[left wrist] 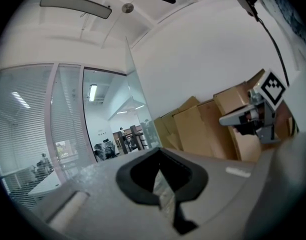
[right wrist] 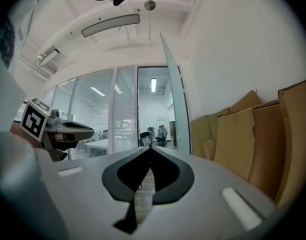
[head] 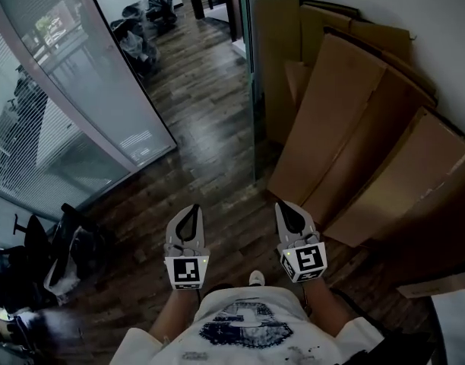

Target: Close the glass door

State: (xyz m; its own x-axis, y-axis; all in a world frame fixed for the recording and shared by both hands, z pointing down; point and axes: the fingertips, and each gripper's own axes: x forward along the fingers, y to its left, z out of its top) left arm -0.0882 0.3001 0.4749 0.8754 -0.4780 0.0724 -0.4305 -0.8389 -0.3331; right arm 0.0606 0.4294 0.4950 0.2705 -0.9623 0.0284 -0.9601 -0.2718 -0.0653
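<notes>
The glass door (head: 253, 90) stands open and shows edge-on ahead of me, a thin greenish pane rising from the wood floor. It also appears in the left gripper view (left wrist: 138, 101) and the right gripper view (right wrist: 176, 109). My left gripper (head: 192, 207) and right gripper (head: 286, 204) are held side by side, level, short of the door and apart from it. Both are shut with nothing between the jaws, as each gripper's own view confirms (left wrist: 160, 149) (right wrist: 150, 147). The right gripper points nearly at the door's edge; the left is further to its left.
Large cardboard sheets (head: 369, 128) lean on the white wall at the right, just behind the door. A frosted glass partition (head: 73, 90) with blinds runs along the left. Dark bags and a chair (head: 65, 249) sit at lower left; office chairs (head: 153, 10) stand beyond the doorway.
</notes>
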